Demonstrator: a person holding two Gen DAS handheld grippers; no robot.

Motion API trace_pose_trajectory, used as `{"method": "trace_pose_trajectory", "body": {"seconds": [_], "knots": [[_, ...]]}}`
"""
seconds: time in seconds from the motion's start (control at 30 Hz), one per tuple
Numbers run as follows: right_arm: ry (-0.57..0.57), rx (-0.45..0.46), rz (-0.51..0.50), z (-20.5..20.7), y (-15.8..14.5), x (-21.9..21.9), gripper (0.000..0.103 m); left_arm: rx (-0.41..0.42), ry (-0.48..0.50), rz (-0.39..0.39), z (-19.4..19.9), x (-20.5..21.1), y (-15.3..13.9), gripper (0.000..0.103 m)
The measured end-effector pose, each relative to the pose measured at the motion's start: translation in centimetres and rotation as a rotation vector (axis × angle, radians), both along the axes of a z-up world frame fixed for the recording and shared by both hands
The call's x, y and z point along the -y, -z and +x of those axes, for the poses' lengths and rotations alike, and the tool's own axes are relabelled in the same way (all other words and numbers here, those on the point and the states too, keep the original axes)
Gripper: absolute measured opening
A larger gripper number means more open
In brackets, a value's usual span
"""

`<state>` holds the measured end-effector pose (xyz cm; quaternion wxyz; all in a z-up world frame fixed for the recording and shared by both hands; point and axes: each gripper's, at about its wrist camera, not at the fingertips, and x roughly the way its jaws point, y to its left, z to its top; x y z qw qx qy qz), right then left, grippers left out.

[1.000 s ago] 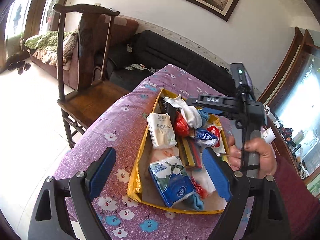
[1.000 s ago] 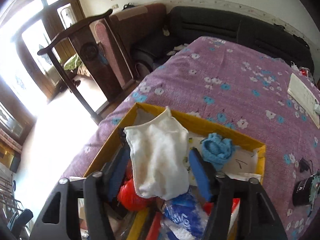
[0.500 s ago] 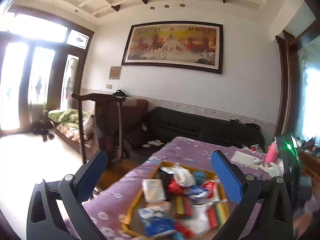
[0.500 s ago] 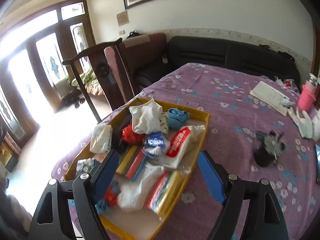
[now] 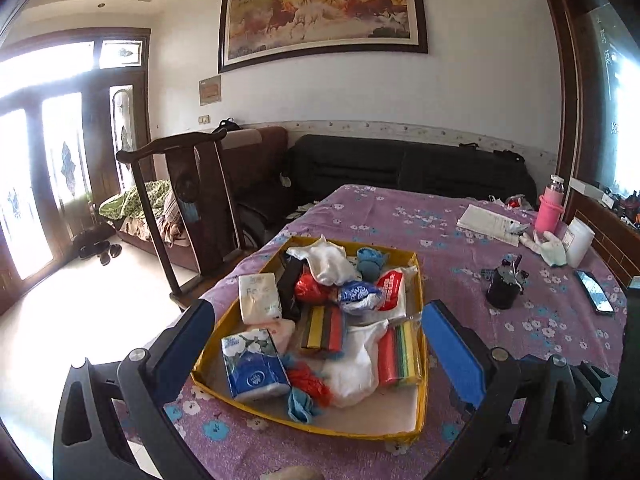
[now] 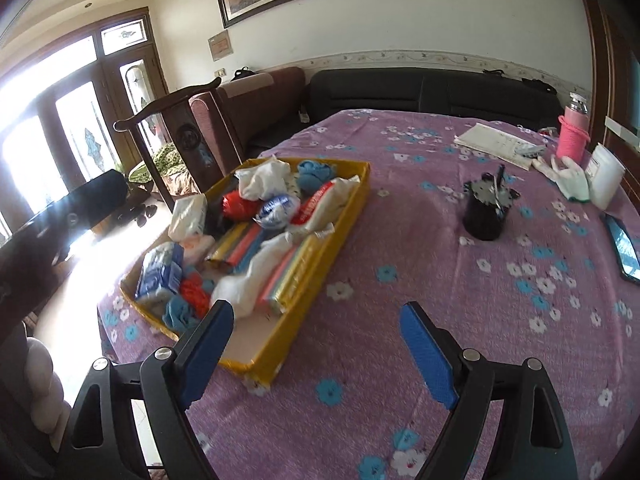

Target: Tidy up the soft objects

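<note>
Both grippers hang back from the yellow tray [image 5: 420,280] now, nothing in either. Left gripper [image 5: 320,344]: jaws wide as they go, empty, tray sitting right between and beyond its blue pads. Right gripper [image 6: 316,352]: jaws have just been opening further, wide, nothing between them, only purple tablecloth [image 6: 440,280] under the gap.

Tray's on the table's near-left part, long axis running away from the cameras toward the black sofa [image 5: 400,164]. Packed w/ soft stuff: white cloth [image 5: 326,262] at the far end, blue knit ball [image 5: 370,262] beside it, 2 tissue packs along the left wall, blue tissue pack [image 5: 254,364] nearest, sponge packs mid-tray.

Key relation: from the left gripper the tray lies dead ahead, centred. From the right gripper it lies ahead-left, near corner just beside its left finger. So left hand looks nearer and better lined up, esp. for the blue tissue pack; its long axis runs roughly w/ the tray's, so I'd guess a grip across its short side.
</note>
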<state>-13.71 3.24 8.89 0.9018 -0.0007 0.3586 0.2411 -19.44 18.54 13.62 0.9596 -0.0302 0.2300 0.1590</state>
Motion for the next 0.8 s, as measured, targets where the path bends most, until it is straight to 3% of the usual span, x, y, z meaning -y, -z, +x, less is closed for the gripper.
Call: {"method": "trace_pose_trajectory", "body": {"seconds": [0.27,0.47,0.8], "knots": [[-0.01,0.069,-0.087,-2.3,0.5,0.5,0.09,-0.083,0.001,0.014,1.1,2.3,1.4,0.103],[-0.006,0.055,-0.081,-1.9,1.0,0.7,0.091,-0.111,0.004,0.023,1.6,2.6,1.9,0.103],[-0.023,0.059,-0.125,-1.6,1.4,-0.7,0.091,-0.198,0.018,-0.049,2.8,0.7,3.8,0.103]]}}
